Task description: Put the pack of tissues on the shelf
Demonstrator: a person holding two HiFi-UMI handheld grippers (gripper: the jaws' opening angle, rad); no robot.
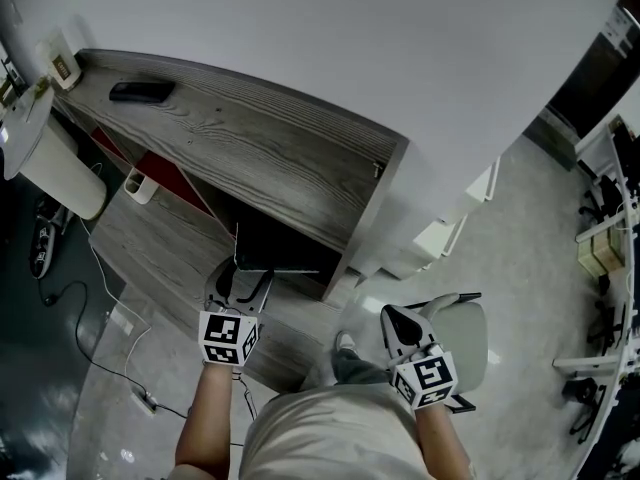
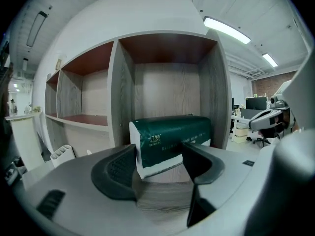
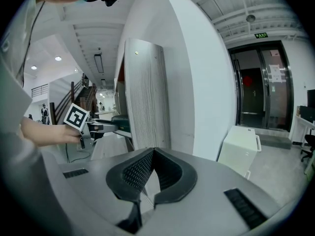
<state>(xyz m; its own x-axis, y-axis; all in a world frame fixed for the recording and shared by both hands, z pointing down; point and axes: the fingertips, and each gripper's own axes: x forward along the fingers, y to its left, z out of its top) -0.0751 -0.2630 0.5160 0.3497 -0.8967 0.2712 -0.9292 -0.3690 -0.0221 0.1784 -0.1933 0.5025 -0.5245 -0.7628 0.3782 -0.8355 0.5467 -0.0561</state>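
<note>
Green pack of tissues (image 2: 167, 139) on shelf (image 2: 167, 90), just beyond parted left tongs (image 2: 159, 152)

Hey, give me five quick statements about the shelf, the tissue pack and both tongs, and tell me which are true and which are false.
1. The tissue pack is dark green. True.
2. The right tongs are closed with nothing between them. True.
3. The left tongs are shut tight. False: they stand apart, with the pack's near corner at their tips.
4. The shelf unit has a bare top. False: a flat black object lies on it.
5. The pack is in an upper left compartment. False: it is at the tall right-hand compartment.
</note>
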